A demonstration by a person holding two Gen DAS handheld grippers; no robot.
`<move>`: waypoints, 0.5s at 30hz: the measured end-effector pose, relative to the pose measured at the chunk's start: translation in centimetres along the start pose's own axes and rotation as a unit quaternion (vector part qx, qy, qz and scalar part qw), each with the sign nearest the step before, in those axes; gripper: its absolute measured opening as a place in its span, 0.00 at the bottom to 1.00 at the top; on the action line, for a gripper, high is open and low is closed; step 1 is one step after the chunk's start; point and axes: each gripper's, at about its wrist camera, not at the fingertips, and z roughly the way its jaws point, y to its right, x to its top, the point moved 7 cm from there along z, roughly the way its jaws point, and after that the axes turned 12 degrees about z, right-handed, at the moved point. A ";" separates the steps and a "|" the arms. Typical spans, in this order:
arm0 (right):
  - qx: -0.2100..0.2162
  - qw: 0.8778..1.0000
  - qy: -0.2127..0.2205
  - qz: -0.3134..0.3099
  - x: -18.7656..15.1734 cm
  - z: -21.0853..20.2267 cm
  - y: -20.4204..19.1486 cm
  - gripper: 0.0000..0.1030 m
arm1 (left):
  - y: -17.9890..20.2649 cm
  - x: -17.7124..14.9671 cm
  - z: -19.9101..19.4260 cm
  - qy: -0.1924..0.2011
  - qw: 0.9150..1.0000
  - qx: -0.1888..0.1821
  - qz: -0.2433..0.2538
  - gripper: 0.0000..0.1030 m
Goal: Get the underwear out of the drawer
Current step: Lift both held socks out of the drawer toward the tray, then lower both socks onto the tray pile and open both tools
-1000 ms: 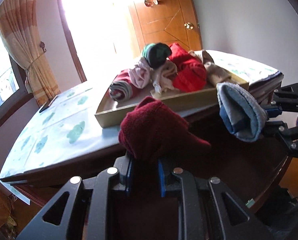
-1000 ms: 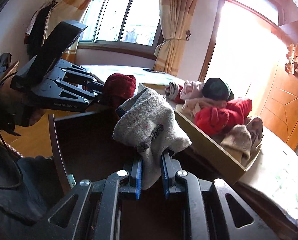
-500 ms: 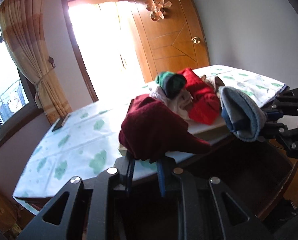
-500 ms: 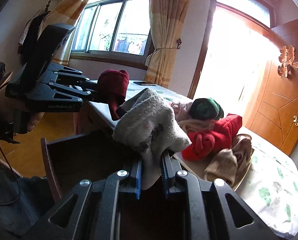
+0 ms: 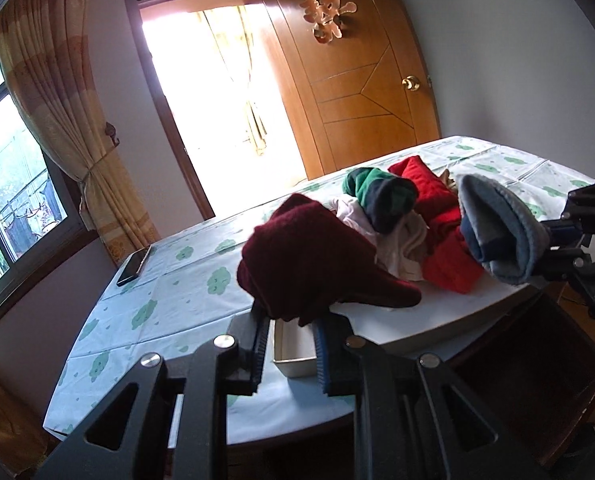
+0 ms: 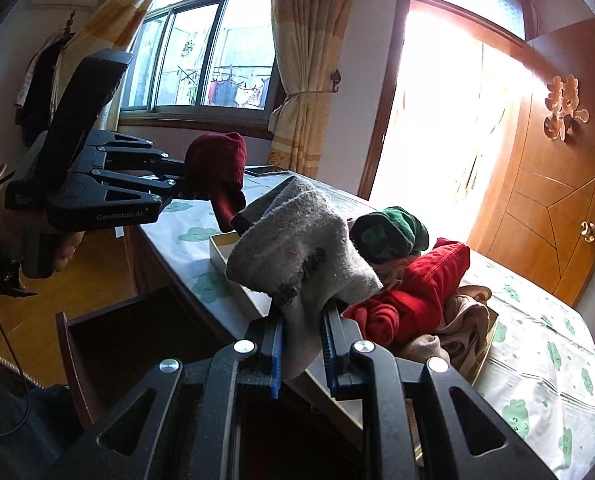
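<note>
**Two garments clamped and held aloft above the open drawer**

Dark maroon fuzzy knit garment (image 5: 317, 264) pinched at its lower edge between the blue ribbed pads of the left gripper (image 5: 289, 344), bulk of the fabric bunched just above and beyond the fingertips, one flap drooping to the right. Jaws nearly closed, only the cloth between them. Same maroon bundle seen from the right wrist view at the left (image 6: 217, 168), hanging off the tip of that black tool, with a person's hand (image 6: 37, 240) wrapped round its handle.

Grey-blue fleecy garment with a dark blue inner band (image 5: 497, 232) clamped in the right gripper (image 6: 301, 356), jaws likewise nearly closed on it; grey cloth (image 6: 301, 256) mounded over the fingertips and a strip trailing down between the pads. In the left wrist view, at the right edge, level with the maroon piece and well apart from it.

Below both, near side: dark wooden drawer (image 6: 109, 340) pulled open, interior in shadow. Beyond the drawer: tabletop under a pale cloth printed with green clouds (image 5: 169, 280). On it, a shallow cream tray (image 5: 293, 356) heaped with a red garment (image 6: 413, 292), a green-and-dark rolled piece (image 6: 389, 232) and beige and pink pieces. Far left on the cloth, a dark phone (image 5: 134, 266). Behind: tan tied-back curtain (image 5: 57, 100), window, bright doorway, orange wooden door (image 5: 357, 92).
</note>
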 end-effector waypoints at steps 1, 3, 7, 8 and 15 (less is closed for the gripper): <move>-0.001 1.000 -0.001 0.002 0.1 0.2 0.1 0.17 | 0.0 0.0 0.2 -0.001 1.000 0.000 0.001 0.18; -0.002 1.000 -0.006 0.008 0.3 0.6 0.4 0.17 | 0.0 0.2 0.8 -0.004 1.000 0.003 0.004 0.18; -0.003 1.000 -0.014 0.011 0.4 1.4 0.5 0.17 | 0.0 0.2 1.9 -0.013 1.000 0.002 0.003 0.18; -0.003 1.000 -0.017 0.011 0.4 1.6 0.5 0.17 | 0.1 0.2 2.1 -0.015 1.000 0.001 0.004 0.18; -0.006 0.999 -0.041 0.022 0.2 3.4 0.9 0.18 | 0.4 0.0 3.7 -0.031 0.999 -0.002 0.008 0.18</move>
